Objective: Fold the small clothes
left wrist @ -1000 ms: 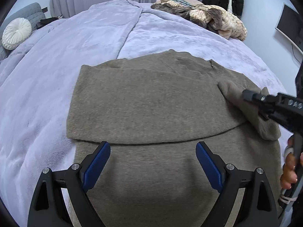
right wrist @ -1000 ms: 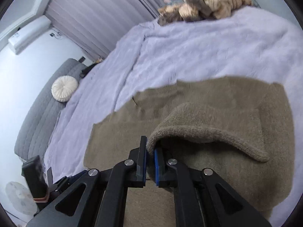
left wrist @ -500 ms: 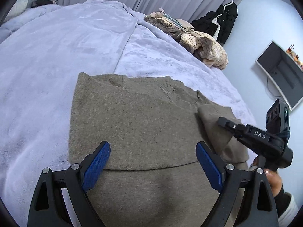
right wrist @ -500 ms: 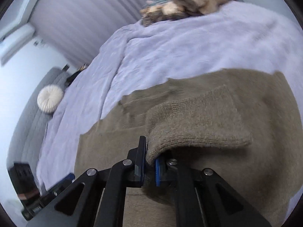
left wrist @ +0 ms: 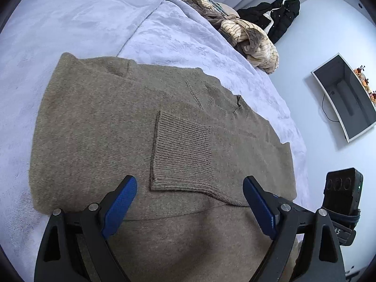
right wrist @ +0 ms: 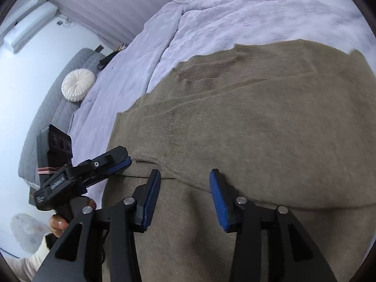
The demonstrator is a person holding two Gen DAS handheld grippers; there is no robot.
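Where folded, olive sweater [left wrist: 98, 127] upon lilac bedspread [left wrist: 77, 21] (wall monitor [left wrist: 347, 98] nearby)

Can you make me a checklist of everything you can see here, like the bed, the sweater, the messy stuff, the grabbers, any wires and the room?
Surface: bed with a lilac blanket, rumpled.
Job's things: brown sweater lying flat, both sides folded in; right sleeve laid across the body, cuff showing.
Clutter: pile of striped clothes at the far edge of the bed.
Grippers: left gripper wide open above the sweater, holding nothing; right gripper has just been opening, nothing between its pads.
Cables: one dark cable hanging by the TV.
Surroundings: black jacket on a hanger, round white cushion on a grey sofa, curtains, air conditioner.
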